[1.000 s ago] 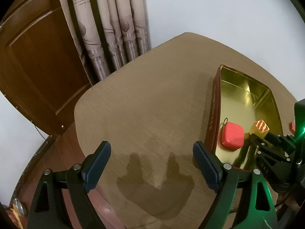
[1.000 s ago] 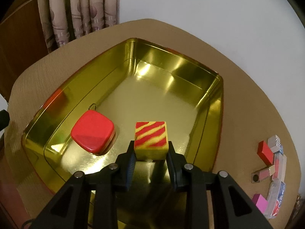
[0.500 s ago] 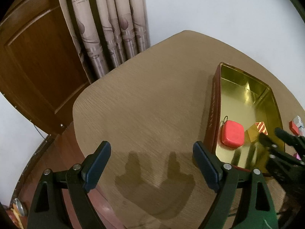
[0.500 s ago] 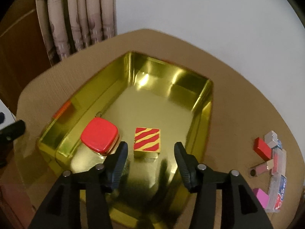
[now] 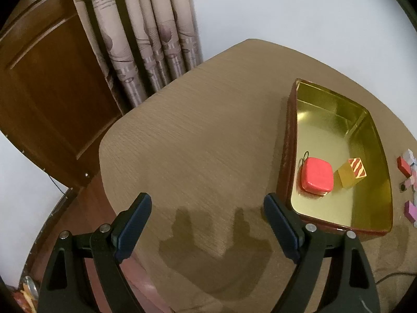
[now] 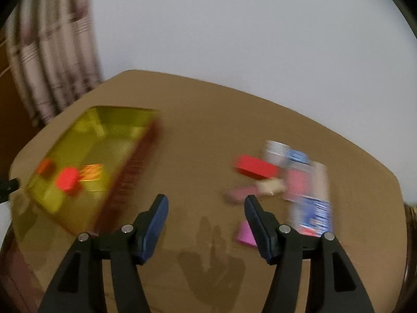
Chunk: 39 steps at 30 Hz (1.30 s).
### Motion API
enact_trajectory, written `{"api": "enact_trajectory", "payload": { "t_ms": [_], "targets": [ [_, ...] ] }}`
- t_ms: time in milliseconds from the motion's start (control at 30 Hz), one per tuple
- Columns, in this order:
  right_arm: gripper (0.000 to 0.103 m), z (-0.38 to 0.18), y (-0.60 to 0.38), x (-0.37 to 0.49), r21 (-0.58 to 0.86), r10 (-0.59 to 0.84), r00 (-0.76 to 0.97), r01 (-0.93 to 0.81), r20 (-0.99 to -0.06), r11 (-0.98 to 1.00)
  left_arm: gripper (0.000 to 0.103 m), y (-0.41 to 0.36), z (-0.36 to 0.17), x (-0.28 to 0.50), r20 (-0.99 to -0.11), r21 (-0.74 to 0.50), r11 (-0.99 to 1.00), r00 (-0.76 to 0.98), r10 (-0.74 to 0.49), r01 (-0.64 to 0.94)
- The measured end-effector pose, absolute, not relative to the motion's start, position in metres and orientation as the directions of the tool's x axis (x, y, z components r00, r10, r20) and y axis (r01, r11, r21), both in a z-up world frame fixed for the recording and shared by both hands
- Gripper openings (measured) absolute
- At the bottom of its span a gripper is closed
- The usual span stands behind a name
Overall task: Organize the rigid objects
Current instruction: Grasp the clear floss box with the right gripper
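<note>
A gold tin (image 5: pixel 375 224) with a dark red outside stands on the brown table. In it lie a red rounded box (image 5: pixel 316 178) and a red-and-yellow striped cube (image 5: pixel 355 170). My left gripper (image 5: pixel 208 221) is open and empty over bare table, left of the tin. My right gripper (image 6: pixel 206 221) is open and empty above the table, between the tin (image 6: pixel 86 140) and a cluster of small items: a red block (image 6: pixel 256 168), a pink block (image 6: pixel 245 233) and blue-and-white packets (image 6: pixel 315 214). The right wrist view is blurred by motion.
The table (image 5: pixel 198 135) has a rounded edge at the left, with a wooden door (image 5: pixel 44 91) and a patterned curtain (image 5: pixel 146 34) beyond it. A white wall lies behind the table. Some of the small items (image 5: pixel 406 164) show at the right edge of the left wrist view.
My right gripper opened, left the striped cube in the tin, pulled back out and swung right toward the small items. My left gripper stayed in place.
</note>
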State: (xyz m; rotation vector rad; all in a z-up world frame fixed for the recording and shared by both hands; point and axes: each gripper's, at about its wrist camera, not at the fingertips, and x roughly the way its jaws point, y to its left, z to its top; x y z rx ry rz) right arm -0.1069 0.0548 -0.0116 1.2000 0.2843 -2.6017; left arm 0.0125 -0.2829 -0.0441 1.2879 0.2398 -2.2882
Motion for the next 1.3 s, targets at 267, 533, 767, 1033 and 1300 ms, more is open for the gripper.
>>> {"api": "enact_trajectory", "payload": {
  "t_ms": [267, 533, 767, 1033, 1300],
  "targets": [
    [0.063, -0.037, 0.140, -0.137, -0.047, -0.042, -0.596, 0.133, -0.802, -0.990, 0.086, -0.277, -0.048, 0.013, -0.836, 0.117, -0.864, -0.420, -0.352, 0.489],
    [0.063, -0.066, 0.150, -0.156, -0.072, -0.014, -0.573, 0.127, -0.819, -0.989, 0.086, -0.266, -0.050, 0.011, -0.824, 0.157, -0.866, -0.421, -0.379, 0.474],
    [0.064, -0.090, 0.155, -0.164, -0.075, -0.012, -0.560, 0.133, -0.829, -0.988, 0.086, -0.248, -0.041, 0.012, -0.798, 0.199, -0.870, -0.441, -0.411, 0.451],
    [0.062, -0.098, 0.176, -0.156, -0.052, -0.025, -0.600, 0.110, -0.799, -0.993, 0.086, -0.186, -0.020, -0.005, -0.790, 0.191, -0.925, -0.507, -0.344, 0.330],
    [0.062, -0.100, 0.219, -0.141, -0.075, 0.044, -0.611, 0.026, -0.791, -0.997, 0.086, -0.065, -0.022, -0.040, -0.812, 0.180, -0.982, -0.556, -0.179, 0.054]
  ]
}}
